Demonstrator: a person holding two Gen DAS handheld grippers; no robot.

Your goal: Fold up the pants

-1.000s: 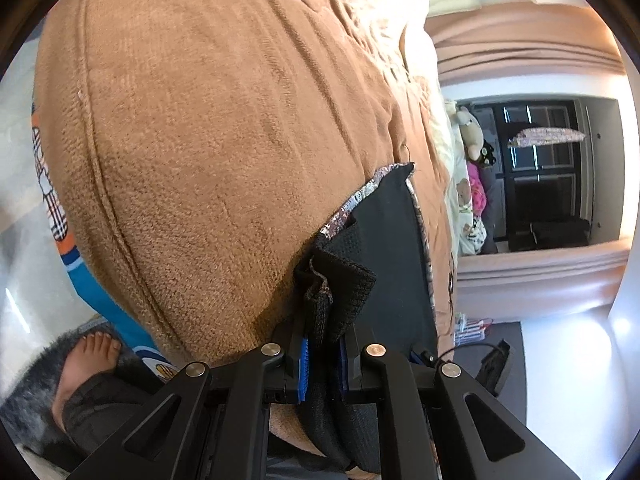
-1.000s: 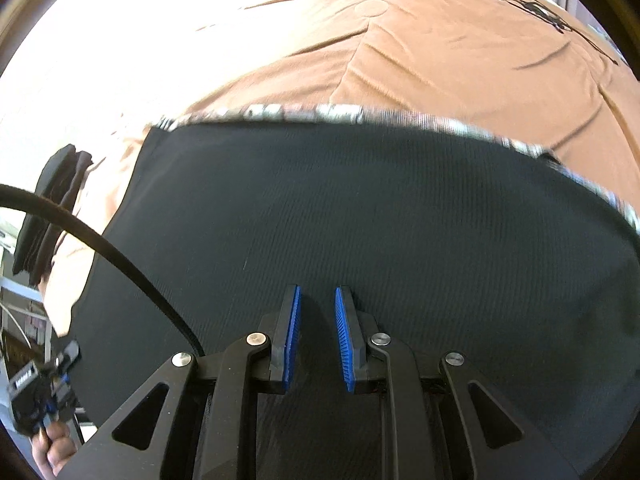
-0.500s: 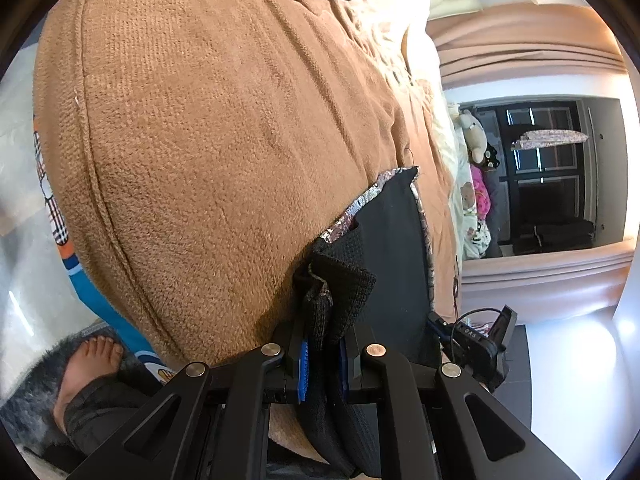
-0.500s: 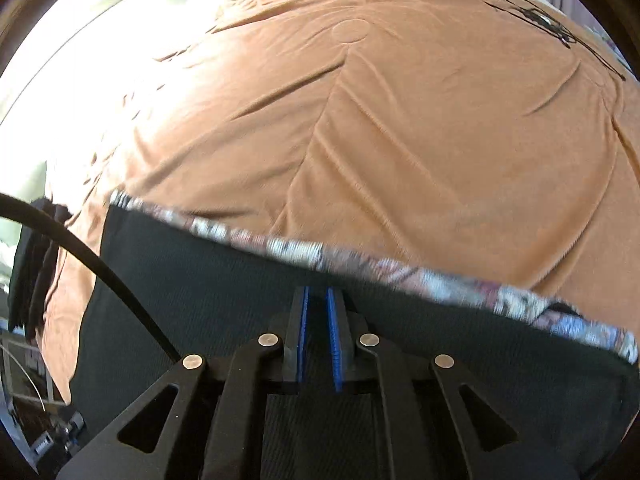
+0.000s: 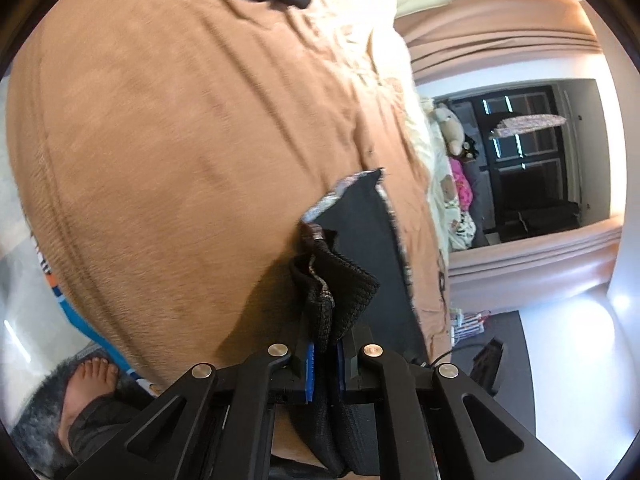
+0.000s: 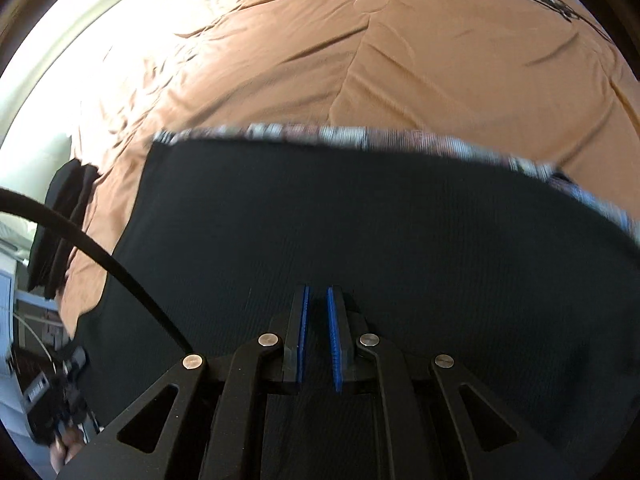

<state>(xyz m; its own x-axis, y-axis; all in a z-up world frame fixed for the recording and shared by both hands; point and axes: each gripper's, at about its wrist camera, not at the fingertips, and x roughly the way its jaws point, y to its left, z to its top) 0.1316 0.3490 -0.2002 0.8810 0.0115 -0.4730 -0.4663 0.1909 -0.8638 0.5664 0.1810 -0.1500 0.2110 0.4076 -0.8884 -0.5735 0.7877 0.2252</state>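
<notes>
Black pants (image 6: 360, 240): lying spread flat on the brown blanket (image 6: 320, 60) covering the bed, a patterned grey-and-white band (image 6: 340, 136) running along their far edge.

Left gripper (image 5: 325, 354): pinching a bunched corner of the pants (image 5: 340, 296) between its blue pads (image 5: 310, 372), the fabric standing up in a crumpled fold above the fingers; the rest of the garment is stretching away across the blanket (image 5: 180, 140).

Right gripper (image 6: 316, 336): hovering over the middle of the pants, jaws drawn nearly together with a narrow gap showing between the blue pads (image 6: 335, 340); whether any cloth is caught there, I cannot tell.

Dark folded garment (image 6: 60, 232): lying at the blanket's left edge, apart from the pants.

Person's bare foot (image 5: 86, 392): resting on a grey furry rug (image 5: 36, 420) beside the bed.
</notes>
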